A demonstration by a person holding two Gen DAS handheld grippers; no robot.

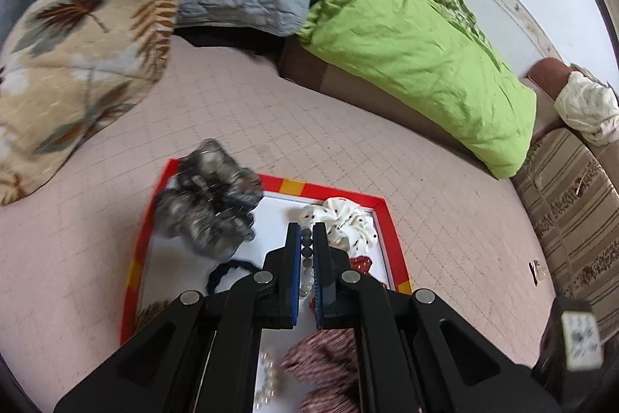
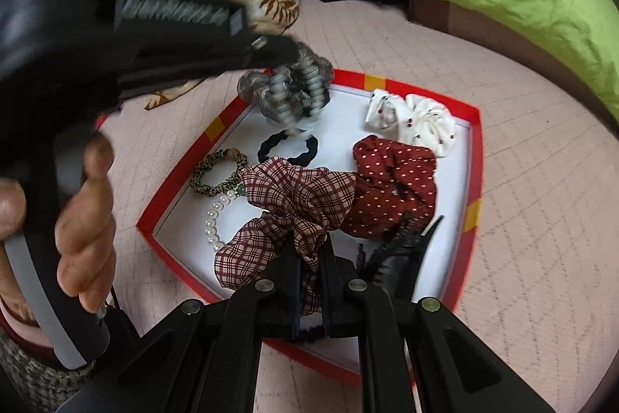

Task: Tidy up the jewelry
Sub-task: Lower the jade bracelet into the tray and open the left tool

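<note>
The red-rimmed tray (image 2: 474, 157) is lying on the pink quilted bedspread (image 2: 522, 258), and both grippers are working over it. Inside it, scrunchies are crowding the white floor: a grey one (image 1: 209, 208) at the far corner, a white dotted one (image 2: 418, 122), a dark red dotted one (image 2: 390, 188), plus a black hair tie (image 2: 288, 146), a leopard-print tie (image 2: 218, 173), a black hair clip (image 2: 402, 250) and a pearl bracelet (image 2: 216, 219).

The right gripper (image 2: 309, 258) is clamped on the plaid scrunchie (image 2: 294, 204), jaws nearly together on a fold of cloth. The left gripper (image 1: 307, 239) is pinching a grey bead bracelet (image 1: 306, 250), which is dangling above the tray in the right wrist view.

Judging by this, each piece is being carried to a spot of its own. To do it well, the person should be lowering each piece onto bare floor, clear of the pearls, so strands are not tangling; the beads probably need to touch down before the jaws part.
</note>
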